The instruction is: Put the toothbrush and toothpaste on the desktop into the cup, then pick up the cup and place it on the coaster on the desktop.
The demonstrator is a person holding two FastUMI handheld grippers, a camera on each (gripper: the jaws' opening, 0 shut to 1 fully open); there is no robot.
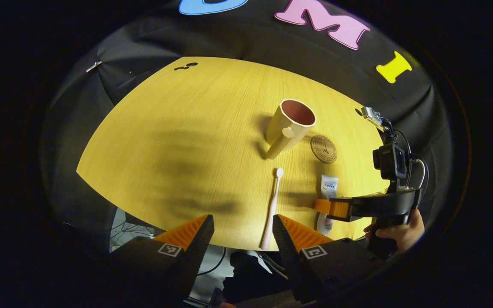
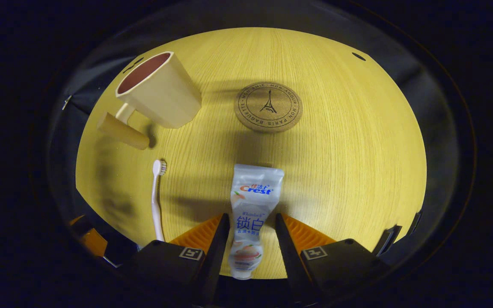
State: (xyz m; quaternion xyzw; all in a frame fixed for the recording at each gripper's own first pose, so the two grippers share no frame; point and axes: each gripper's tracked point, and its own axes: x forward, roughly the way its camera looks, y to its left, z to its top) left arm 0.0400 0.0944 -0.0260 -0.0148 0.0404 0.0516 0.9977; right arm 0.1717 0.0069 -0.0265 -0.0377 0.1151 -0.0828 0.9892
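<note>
At the near edge of the table (image 2: pixel 357 141), the toothpaste (image 2: pixel 253 201) lies flat w/ its cap end toward that edge and its crimped end pointing at the coaster (image 2: pixel 268 107). The right gripper (image 2: pixel 248 237) straddles the tube's lower half; jaws part-open, a finger each side w/ a thin gap, so not clamped yet, nothing held. Prob. lined up along the tube so a squeeze lands across its narrow body.

Toothbrush (image 1: pixel 272 205) lies left of the tube, handle tip at the near edge, bristle end toward the cup (image 1: pixel 291 126). Left gripper (image 1: pixel 243 233) hangs above the handle end, jaws wide, empty; the handle sits betw. the fingers but closer to one.

Cup stands upright mid-table, mouth open, handle toward the near edge, just left of the coaster, not on it. Both items laid out pointing at the cup.
</note>
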